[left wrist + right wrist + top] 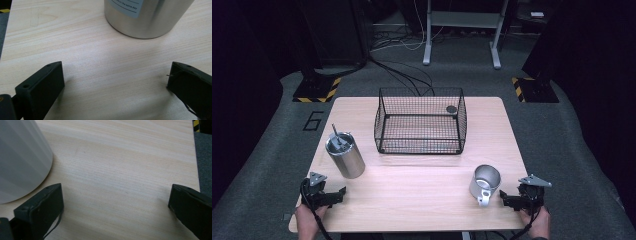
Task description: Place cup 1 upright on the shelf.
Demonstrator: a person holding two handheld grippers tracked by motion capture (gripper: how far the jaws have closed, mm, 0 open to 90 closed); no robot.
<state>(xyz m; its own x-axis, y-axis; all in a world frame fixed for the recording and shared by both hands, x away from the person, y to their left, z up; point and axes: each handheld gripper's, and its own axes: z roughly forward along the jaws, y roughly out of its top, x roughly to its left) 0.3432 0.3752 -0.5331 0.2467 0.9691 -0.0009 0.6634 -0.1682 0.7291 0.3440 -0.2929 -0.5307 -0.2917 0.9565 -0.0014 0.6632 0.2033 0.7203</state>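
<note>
A tall steel tumbler (pixel 345 155) with a straw in its lid stands at the left of the wooden table (pixel 422 200). My left gripper (pixel 338 194) rests open near the front left corner, just short of the tumbler; in the left gripper view the tumbler's base (pixel 147 17) is ahead of the wide-apart jaws, nothing between them. A steel mug (pixel 485 183) with a white handle stands at the front right. My right gripper (pixel 508 200) is open beside it; the mug's wall (pixel 20 162) shows at the left, close to my left fingertip (pixel 41 207).
A black wire basket (pixel 421 121) stands at the middle back of the table, with a small dark round object (pixel 451 109) in its far right corner. Grey carpet (pixel 272 140) surrounds the table. Cables and stand legs (pixel 427 50) lie beyond.
</note>
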